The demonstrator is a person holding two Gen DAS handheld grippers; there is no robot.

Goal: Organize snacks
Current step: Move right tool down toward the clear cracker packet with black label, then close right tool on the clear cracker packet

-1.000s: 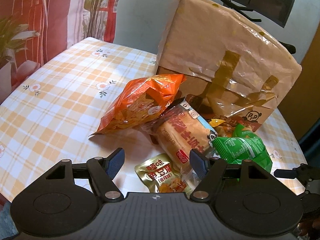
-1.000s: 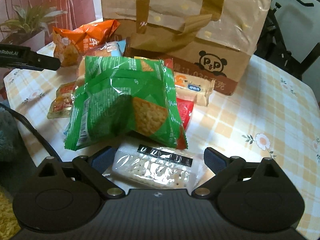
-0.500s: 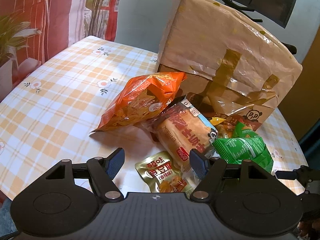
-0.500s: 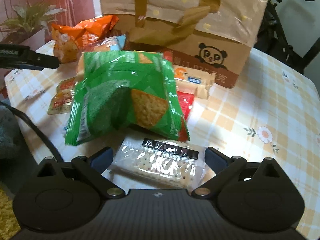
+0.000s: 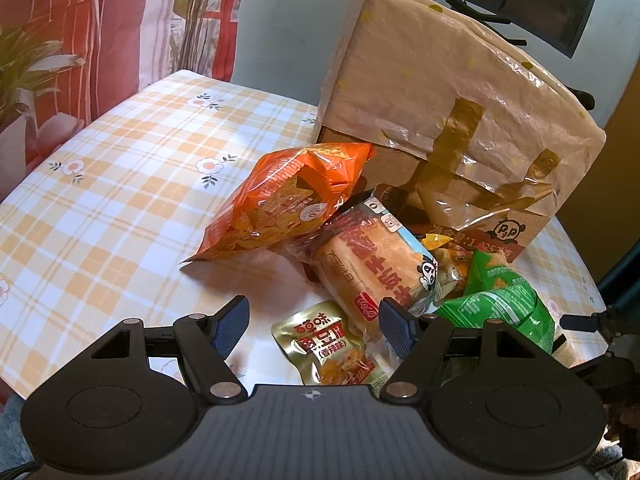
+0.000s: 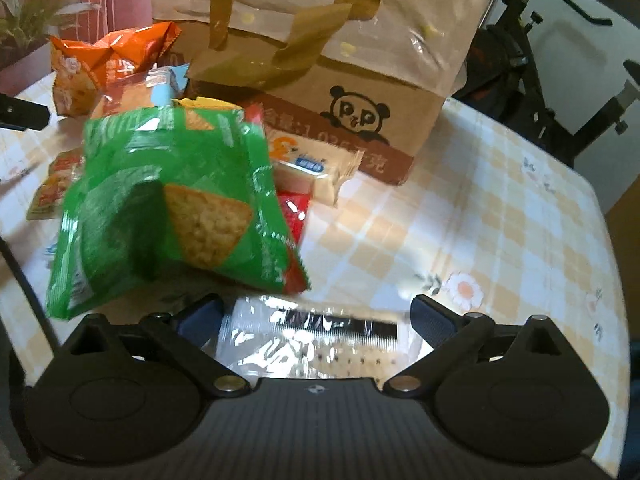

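Where the checked floral tablecloth (image 5: pixel 120 200) spreads across the table, a big brown paper bag with a panda logo (image 5: pixel 448 120) stands at twelve o'clock of the snack pile. At ten o'clock of the pile the orange chip bag (image 5: pixel 288 200) leans against that bag's base. Beside it, toward the centre, lies the wrapped bread loaf (image 5: pixel 372 264), with the green chip bag (image 6: pixel 168 208) at its three o'clock in the left wrist view. In the right wrist view a pale biscuit pack (image 6: pixel 316 168) and a red packet (image 6: pixel 294 210) peek from under the green bag at two o'clock. The small gold tofu packet (image 5: pixel 324 344) lies between the spread fingers of the left gripper (image 5: pixel 314 322), whose jaws stand wide and hold nothing. A clear cracker packet (image 6: pixel 312 340) lies between the wide, empty jaws of the right gripper (image 6: pixel 316 316).
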